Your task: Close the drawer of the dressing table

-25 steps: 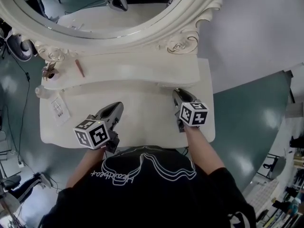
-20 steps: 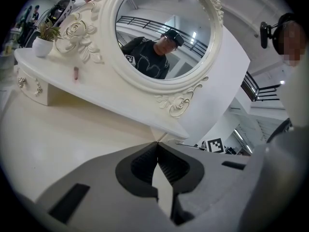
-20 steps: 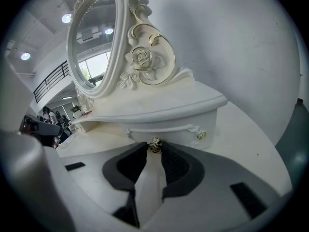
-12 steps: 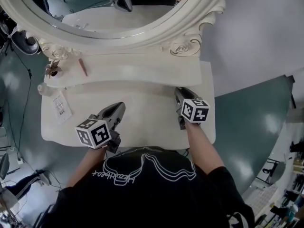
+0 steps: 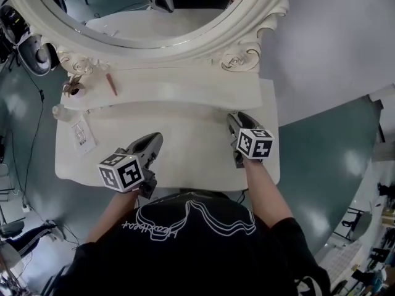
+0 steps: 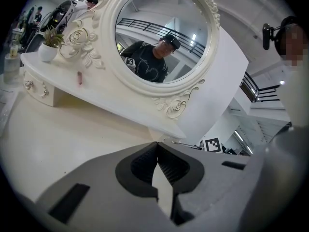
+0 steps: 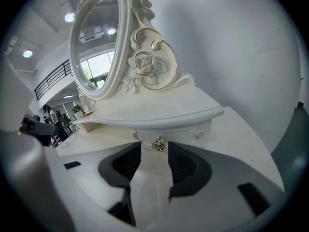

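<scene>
The right gripper (image 7: 154, 154) is released: its 2 jaws stand apart and have just been opening. The drawer's gold knob (image 7: 158, 144) sits right at the gap between their tips, and neither pad presses on it. The drawer (image 7: 181, 138) is at the right end of the raised shelf (image 5: 179, 94) at the back of the table (image 5: 185, 150), under the mirror (image 5: 154, 8). Its front lies tucked below the shelf's curved edge and looks pushed in. A 2nd small gold knob (image 7: 198, 135) shows further right on the same front.

The left gripper (image 6: 157, 148) is clenched, its tips meeting with nothing between them. In the head view it hangs over the table's front left part, apart from the shelf, pointing toward the mirror.

At the shelf's left end stand a small potted plant (image 5: 73, 88) and, near it, a pink stick (image 5: 112, 84) lying flat. Below them, on the table's left side, are a clear bottle (image 5: 60, 111) and a printed card (image 5: 81, 134).

The person, in a black shirt (image 5: 191, 245), stands against the table's front edge, with 1 gripper in each hand, and shows as a reflection in the mirror.
</scene>
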### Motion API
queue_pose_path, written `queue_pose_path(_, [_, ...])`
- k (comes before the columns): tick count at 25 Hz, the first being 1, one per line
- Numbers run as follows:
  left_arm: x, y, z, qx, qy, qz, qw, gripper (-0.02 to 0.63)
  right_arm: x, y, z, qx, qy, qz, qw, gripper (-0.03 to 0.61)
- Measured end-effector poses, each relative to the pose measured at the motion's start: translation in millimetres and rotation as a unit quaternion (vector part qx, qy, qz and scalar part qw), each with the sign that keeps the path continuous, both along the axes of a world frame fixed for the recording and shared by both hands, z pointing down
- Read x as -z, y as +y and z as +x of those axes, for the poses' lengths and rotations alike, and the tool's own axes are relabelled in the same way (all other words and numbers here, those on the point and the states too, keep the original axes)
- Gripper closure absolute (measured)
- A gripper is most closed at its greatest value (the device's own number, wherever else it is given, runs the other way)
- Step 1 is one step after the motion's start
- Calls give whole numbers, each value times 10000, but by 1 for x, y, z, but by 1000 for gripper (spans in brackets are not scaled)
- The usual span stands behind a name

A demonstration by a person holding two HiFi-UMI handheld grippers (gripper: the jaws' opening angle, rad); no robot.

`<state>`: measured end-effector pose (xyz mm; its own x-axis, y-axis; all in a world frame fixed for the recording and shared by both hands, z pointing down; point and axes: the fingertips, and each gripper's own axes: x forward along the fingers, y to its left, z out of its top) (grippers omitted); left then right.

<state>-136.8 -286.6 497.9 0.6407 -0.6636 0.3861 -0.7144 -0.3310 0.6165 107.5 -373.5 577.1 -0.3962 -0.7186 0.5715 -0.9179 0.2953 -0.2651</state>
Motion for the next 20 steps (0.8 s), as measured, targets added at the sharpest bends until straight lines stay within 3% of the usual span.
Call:
queue_pose_path(8, [27, 20, 11, -280, -129, 323, 9990, 609, 66, 49, -13, 202, -598, 568, 9964, 413])
queue_pose_path(14, [61, 34, 15, -429, 58, 678, 9968, 609, 127, 91, -30, 576, -765, 1205, 9881, 575])
queue_pose_path(20, [97, 58, 27, -694, 117, 1140, 9910, 609, 169, 137, -56, 1183, -1119, 1613, 9734, 575])
